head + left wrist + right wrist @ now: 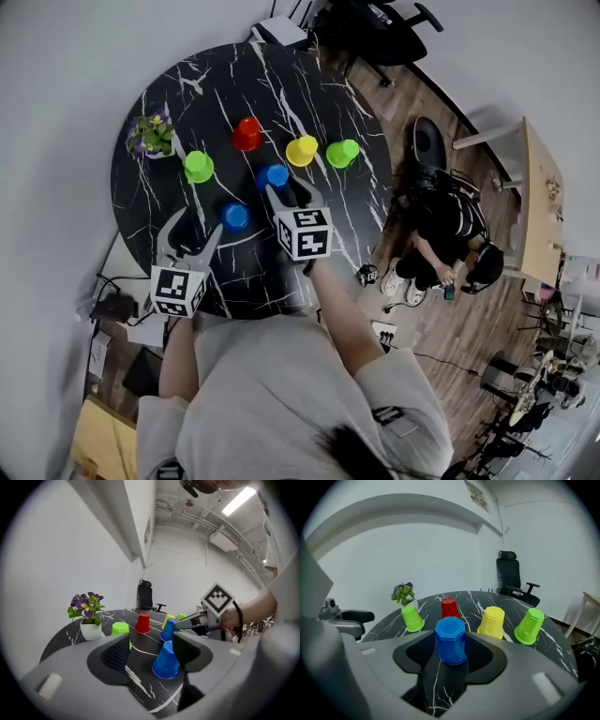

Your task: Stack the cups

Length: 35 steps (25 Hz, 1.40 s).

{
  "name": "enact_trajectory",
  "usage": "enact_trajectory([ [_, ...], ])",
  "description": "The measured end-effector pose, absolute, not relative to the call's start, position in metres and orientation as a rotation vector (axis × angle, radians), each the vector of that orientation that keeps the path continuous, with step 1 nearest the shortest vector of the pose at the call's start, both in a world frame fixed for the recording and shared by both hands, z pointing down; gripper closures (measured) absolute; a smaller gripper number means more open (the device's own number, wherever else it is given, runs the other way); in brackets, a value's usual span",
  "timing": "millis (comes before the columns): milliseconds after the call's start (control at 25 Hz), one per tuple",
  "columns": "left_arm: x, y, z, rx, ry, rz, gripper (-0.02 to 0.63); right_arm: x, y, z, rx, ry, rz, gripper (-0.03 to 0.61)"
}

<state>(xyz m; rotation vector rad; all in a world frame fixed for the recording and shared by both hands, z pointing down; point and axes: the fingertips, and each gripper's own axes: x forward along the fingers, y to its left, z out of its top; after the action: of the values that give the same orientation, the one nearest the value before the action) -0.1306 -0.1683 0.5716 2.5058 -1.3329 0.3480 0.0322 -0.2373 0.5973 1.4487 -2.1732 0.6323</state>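
Note:
Several upside-down cups stand on the round black marble table (169,202): a green cup (198,166), a red cup (247,133), a yellow cup (301,150), a second green cup (342,153) and two blue ones. My right gripper (293,194) is open around the farther blue cup (450,639), whose sides stand free of the pads. My left gripper (192,230) is open at the table's near left. The nearer blue cup (166,660) stands just ahead of it, close to the right-hand jaw and partly hidden by it.
A white pot of purple flowers (150,136) stands at the table's left edge. A black office chair (375,28) is beyond the table. A person (450,234) sits on the wooden floor to the right, near a light desk (539,202).

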Motion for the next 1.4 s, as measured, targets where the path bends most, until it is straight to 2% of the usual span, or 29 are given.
enact_trajectory([
  [360, -0.136, -0.175, 0.574, 2.475, -1.384, 0.353, 0.305, 0.026, -0.173, 0.601, 1.376, -2.195, 0.639, 0.379],
  [680, -0.142, -0.174, 0.576, 2.452, -1.415, 0.368, 0.415, 0.013, -0.154, 0.617, 1.307, -2.177, 0.608, 0.377],
  [840, -0.143, -0.177, 0.576, 2.456, -1.416, 0.366, 0.430, 0.011, -0.152, 0.618, 1.300, -2.174, 0.605, 0.376],
  [920, -0.144, -0.182, 0.578, 2.464, -1.415, 0.371, 0.413, 0.011, -0.151, 0.616, 1.293, -2.182, 0.617, 0.376],
  [1040, -0.147, -0.198, 0.584, 2.460, -1.416, 0.389, 0.338, 0.016, -0.152, 0.605, 1.334, -2.203, 0.642, 0.376],
  [1120, -0.150, -0.213, 0.591, 2.454, -1.417, 0.416, 0.310, 0.022, -0.152, 0.596, 1.373, -2.210, 0.649, 0.376],
  [1400, -0.156, -0.259, 0.629, 2.405, -1.431, 0.574, 0.296, 0.046, -0.156, 0.571, 1.509, -2.196, 0.648, 0.376],
])
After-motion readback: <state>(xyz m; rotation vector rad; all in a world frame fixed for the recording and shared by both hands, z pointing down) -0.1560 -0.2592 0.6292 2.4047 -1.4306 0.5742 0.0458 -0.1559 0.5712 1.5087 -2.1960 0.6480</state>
